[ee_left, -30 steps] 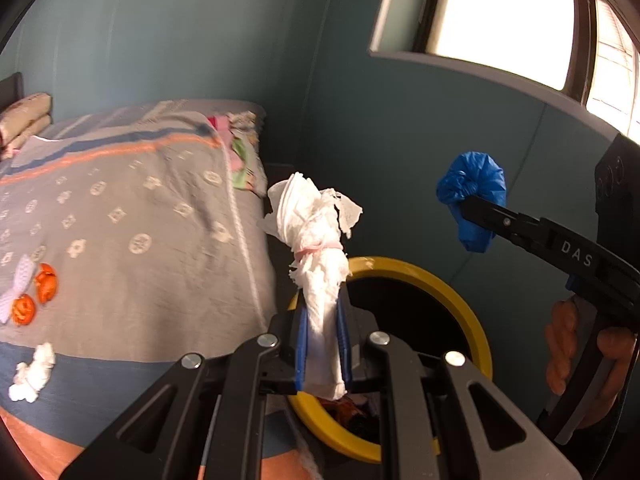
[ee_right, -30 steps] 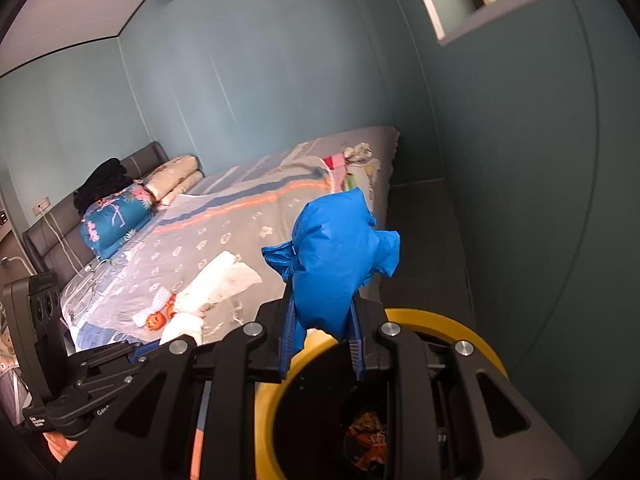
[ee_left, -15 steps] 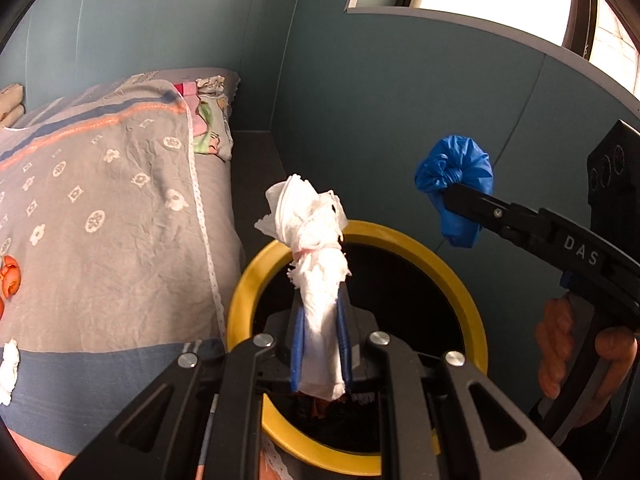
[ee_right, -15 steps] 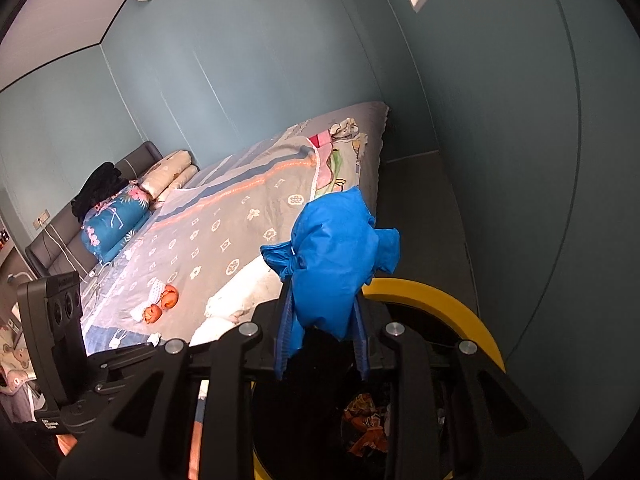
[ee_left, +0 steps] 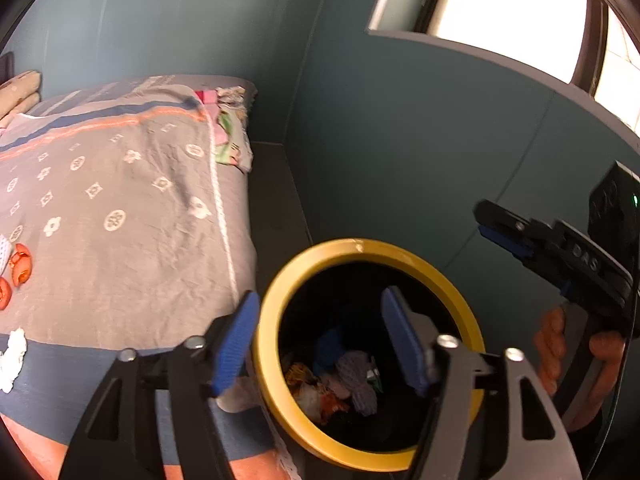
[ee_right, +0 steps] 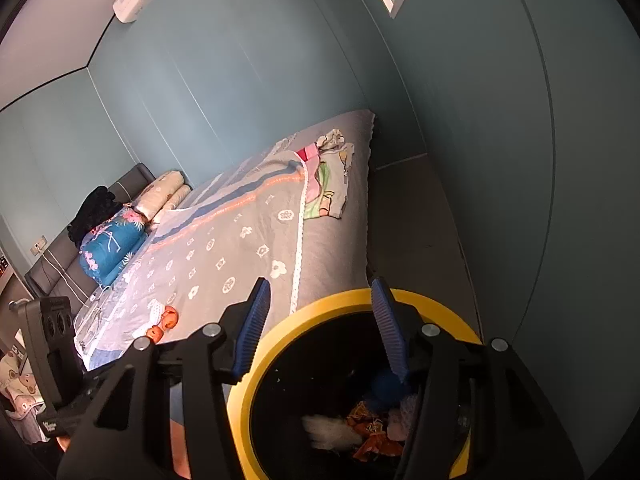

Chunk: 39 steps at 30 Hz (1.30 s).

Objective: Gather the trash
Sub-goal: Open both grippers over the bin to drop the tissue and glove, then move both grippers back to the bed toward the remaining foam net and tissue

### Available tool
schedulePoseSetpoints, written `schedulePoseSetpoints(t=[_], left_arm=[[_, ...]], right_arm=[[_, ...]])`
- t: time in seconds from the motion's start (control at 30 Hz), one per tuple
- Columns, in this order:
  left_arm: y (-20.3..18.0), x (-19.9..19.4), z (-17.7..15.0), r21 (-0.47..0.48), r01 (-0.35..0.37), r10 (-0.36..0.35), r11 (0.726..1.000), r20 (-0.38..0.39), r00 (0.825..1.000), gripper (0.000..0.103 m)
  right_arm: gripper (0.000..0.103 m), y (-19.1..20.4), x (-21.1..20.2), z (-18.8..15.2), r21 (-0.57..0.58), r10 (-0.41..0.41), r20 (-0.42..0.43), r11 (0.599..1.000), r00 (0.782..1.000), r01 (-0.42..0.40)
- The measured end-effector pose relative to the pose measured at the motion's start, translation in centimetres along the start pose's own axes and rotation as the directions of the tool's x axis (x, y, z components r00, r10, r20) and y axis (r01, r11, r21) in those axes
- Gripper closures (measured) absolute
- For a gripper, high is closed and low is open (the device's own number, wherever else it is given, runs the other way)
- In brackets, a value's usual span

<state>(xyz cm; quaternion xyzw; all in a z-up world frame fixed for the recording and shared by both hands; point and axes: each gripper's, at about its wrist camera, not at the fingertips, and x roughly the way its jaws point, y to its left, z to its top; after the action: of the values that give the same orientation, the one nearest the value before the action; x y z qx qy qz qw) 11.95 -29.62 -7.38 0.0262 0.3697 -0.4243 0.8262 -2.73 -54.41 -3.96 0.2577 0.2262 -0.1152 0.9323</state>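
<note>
A black trash bin with a yellow rim (ee_left: pixel 362 245) stands on the floor beside the bed; it also shows in the right wrist view (ee_right: pixel 432 295). My left gripper (ee_left: pixel 320 344) is open and empty above the bin. My right gripper (ee_right: pixel 320 324) is open and empty above it too, and shows at the right of the left wrist view (ee_left: pixel 500 228). Inside the bin lie the white tissue wad (ee_right: pixel 330 432), the blue bag (ee_right: pixel 386 386) and colourful wrappers (ee_left: pixel 316 392). A white tissue (ee_left: pixel 14 354) and orange peel pieces (ee_left: pixel 20 266) lie on the bed.
The bed with a grey patterned blanket (ee_left: pixel 120 216) fills the left. Folded clothes (ee_right: pixel 326 184) lie at its far end, pillows (ee_right: pixel 112 246) near the headboard. A teal wall (ee_left: pixel 400 140) and a narrow strip of grey floor (ee_left: pixel 272 208) run beside the bin.
Both grippers opened over the bin. The white tissue wad left the left gripper and the blue bag left the right one; both now lie in the bin.
</note>
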Motion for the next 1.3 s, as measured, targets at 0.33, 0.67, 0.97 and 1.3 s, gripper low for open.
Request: schedulePoseSetpoints(t=[0.33, 0.67, 0.97, 1.3], left_arm=[[3.6, -3.0, 1.0, -0.042, -0.088, 0.091, 0.995, 0.084, 0.992, 0.021], [10.4, -6.9, 1.0, -0.111, -0.191, 0.206, 0.975, 0.136, 0.969, 0.017], [18.7, -11.1, 0.7, -0.212, -0.311, 0.346, 0.927, 0.155, 0.925, 0.017], [29.1, -14.7, -1.1, -0.345, -0.432, 0.492, 0.834, 0.109, 0.864, 0.017]], right_arm=[[0.037, 2.2, 1.3, 0.7, -0.064, 0.101, -0.004, 0.993, 0.995, -0.101], [0.034, 10.0, 4.5, 0.9, -0.150, 0.224, -0.061, 0.961, 0.973, -0.231], [0.029, 18.6, 7.4, -1.0, -0.263, 0.314, -0.135, 0.903, 0.940, -0.340], [0.029, 27.6, 13.3, -4.8, -0.288, 0.359, -0.290, 0.851, 0.887, -0.439]])
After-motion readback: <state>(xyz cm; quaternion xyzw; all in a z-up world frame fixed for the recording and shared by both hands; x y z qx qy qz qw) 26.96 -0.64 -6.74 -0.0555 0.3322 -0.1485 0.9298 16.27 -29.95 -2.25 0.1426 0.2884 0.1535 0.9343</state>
